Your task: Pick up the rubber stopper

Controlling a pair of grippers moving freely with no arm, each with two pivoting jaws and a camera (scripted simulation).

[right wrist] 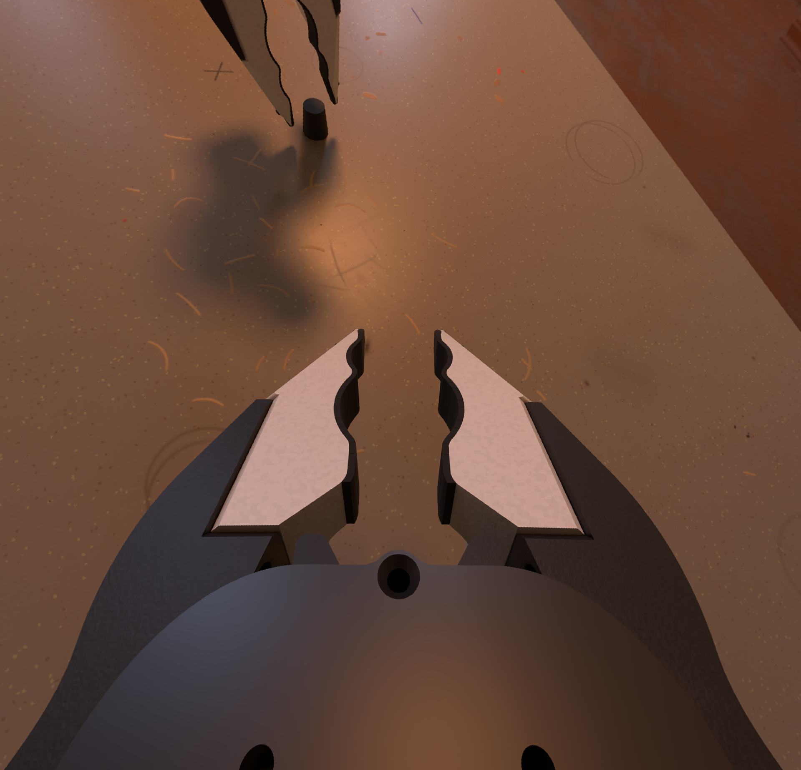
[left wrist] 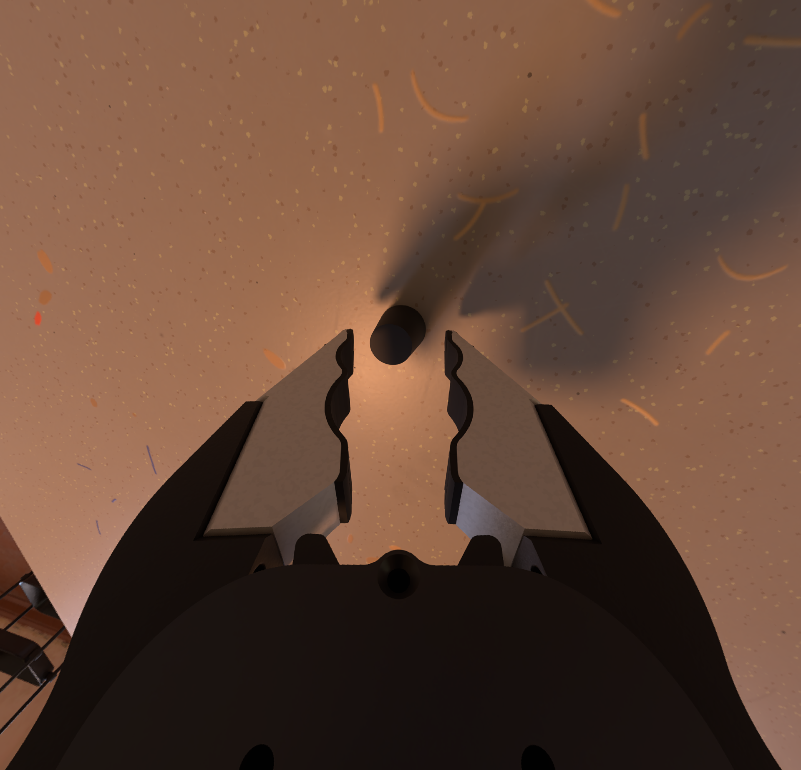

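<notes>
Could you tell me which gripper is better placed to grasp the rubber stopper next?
Left. The left gripper is open with the rubber stopper upright between its fingertips. The right gripper is open too, but far back along the table.

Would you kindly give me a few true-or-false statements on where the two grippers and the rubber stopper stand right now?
1. The left gripper is open. True.
2. The rubber stopper lies on its side. False: the right wrist view shows it standing upright on the table.
3. The left gripper has already shut on the stopper. False: its fingertips flank the stopper with gaps on both sides.
4. The right gripper is open and holds nothing. True.
5. The right gripper is the one nearer the stopper. False: it hangs well back, while the left gripper is at the stopper.
</notes>
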